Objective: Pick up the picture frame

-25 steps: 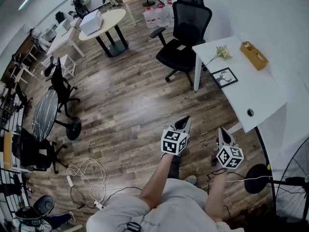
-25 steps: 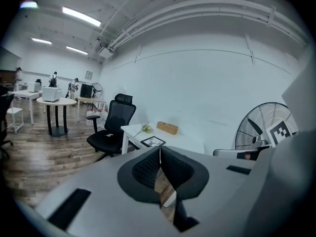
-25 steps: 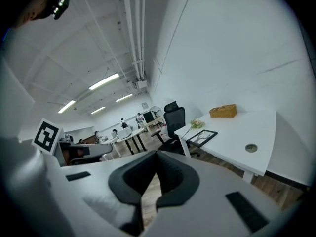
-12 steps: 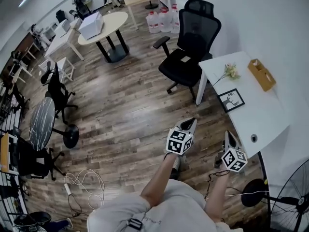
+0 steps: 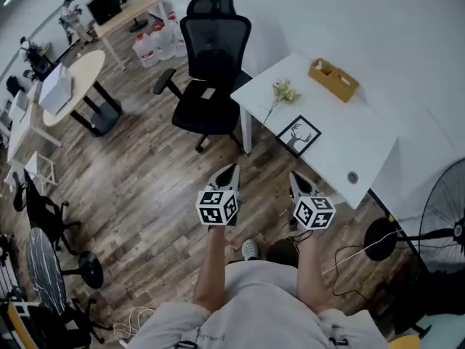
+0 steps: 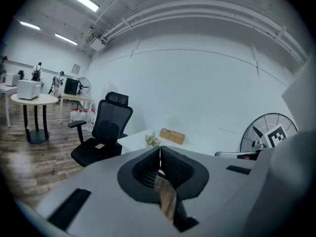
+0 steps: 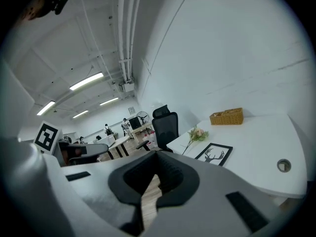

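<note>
Ahead of my jaws I count one white desk [image 5: 360,133] carrying one picture frame [image 5: 299,136], one flower sprig [image 5: 282,93] and one wicker basket [image 5: 333,79]. Left of them stands one black office chair [image 5: 209,104]; to their right, one floor fan [image 5: 443,224].

White rectangular tabletop [image 5: 356,133], right of scene, far long side against white wall. Four things on it, all apart. Black picture frame [image 5: 299,136] with deer-head print, lying flat near left front edge. Pink-and-white flower sprig [image 5: 282,93] just beyond frame, toward far left corner, stem end pointing at frame; touching or not, cannot tell. Wicker basket [image 5: 333,79] at far side, near wall. Round cable grommet [image 5: 353,177] in near right corner. Rest of surface bare.
</note>
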Demonstrator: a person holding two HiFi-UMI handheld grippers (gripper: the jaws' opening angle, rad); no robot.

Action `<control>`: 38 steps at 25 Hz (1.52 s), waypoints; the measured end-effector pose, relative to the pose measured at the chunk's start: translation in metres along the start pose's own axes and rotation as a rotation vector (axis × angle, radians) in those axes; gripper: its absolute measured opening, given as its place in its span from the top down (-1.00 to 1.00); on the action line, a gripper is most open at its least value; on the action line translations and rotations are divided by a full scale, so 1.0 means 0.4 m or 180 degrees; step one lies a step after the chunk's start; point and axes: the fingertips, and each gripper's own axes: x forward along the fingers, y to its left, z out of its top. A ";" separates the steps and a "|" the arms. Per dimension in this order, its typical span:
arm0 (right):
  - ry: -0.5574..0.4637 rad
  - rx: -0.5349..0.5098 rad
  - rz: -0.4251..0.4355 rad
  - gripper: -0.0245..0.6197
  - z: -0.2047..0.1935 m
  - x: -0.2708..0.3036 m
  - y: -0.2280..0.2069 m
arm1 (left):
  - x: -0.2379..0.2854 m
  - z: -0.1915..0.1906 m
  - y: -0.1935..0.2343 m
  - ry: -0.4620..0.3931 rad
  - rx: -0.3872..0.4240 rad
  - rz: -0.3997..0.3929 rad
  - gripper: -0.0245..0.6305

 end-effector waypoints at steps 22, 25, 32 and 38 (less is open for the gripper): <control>-0.0144 0.0246 -0.0638 0.85 0.090 0.172 -0.248 | 0.356 0.048 0.034 0.0292 0.0139 -0.0553 0.85; -0.0169 0.0312 -0.0641 0.85 0.118 0.216 -0.285 | 0.421 0.076 0.031 0.0322 0.0217 -0.0594 0.85; -0.0234 0.0370 -0.0767 0.85 0.186 0.292 -0.355 | 0.537 0.134 0.021 0.0377 0.0357 -0.0749 0.85; -0.0234 0.0434 -0.0864 0.85 0.214 0.328 -0.422 | 0.626 0.142 0.020 0.0476 0.0344 -0.0800 0.85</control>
